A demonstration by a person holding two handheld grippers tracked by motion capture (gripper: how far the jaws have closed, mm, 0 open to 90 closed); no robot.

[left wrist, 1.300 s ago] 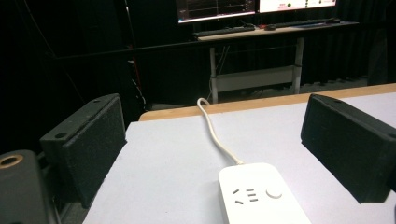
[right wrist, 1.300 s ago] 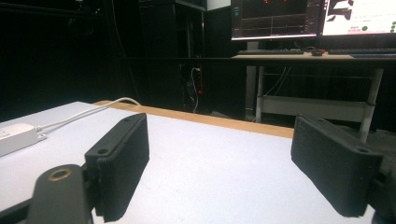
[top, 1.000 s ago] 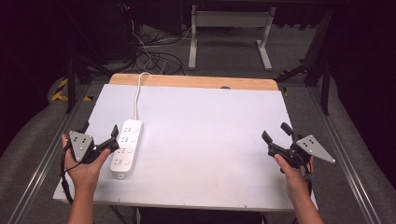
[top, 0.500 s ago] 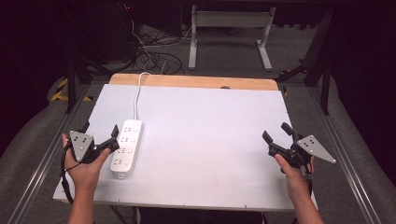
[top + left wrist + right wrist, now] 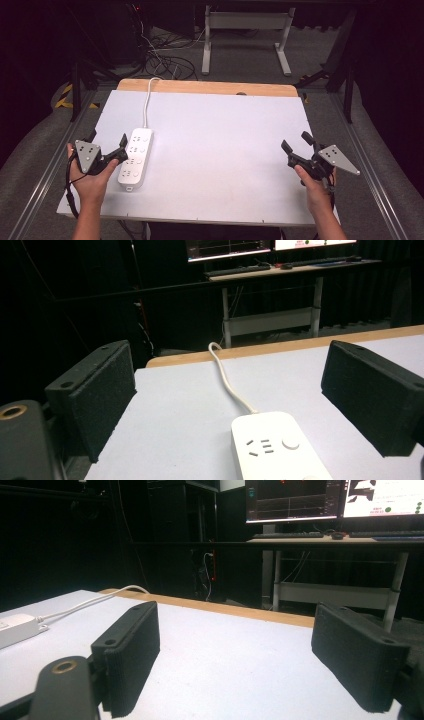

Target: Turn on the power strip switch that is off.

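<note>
A white power strip (image 5: pixel 135 157) lies on the left part of the white table (image 5: pixel 215 150), its cord (image 5: pixel 146 102) running off the far edge. My left gripper (image 5: pixel 106 144) is held at the table's left edge, open, its right jaw beside the strip's near half. In the left gripper view the strip's end (image 5: pixel 277 447) with a round button lies between the two wide-apart jaws. My right gripper (image 5: pixel 295 142) hovers open near the right edge, nothing between its jaws. The right gripper view has the strip (image 5: pixel 17 627) far off at the left.
A wooden strip (image 5: pixel 210 87) borders the table's far edge. Beyond it are tangled cables (image 5: pixel 165 62) on the floor and a desk frame (image 5: pixel 245 35). Monitors and a keyboard (image 5: pixel 320 502) stand on the far desk. Metal rails (image 5: pixel 370 170) run along both sides of the table.
</note>
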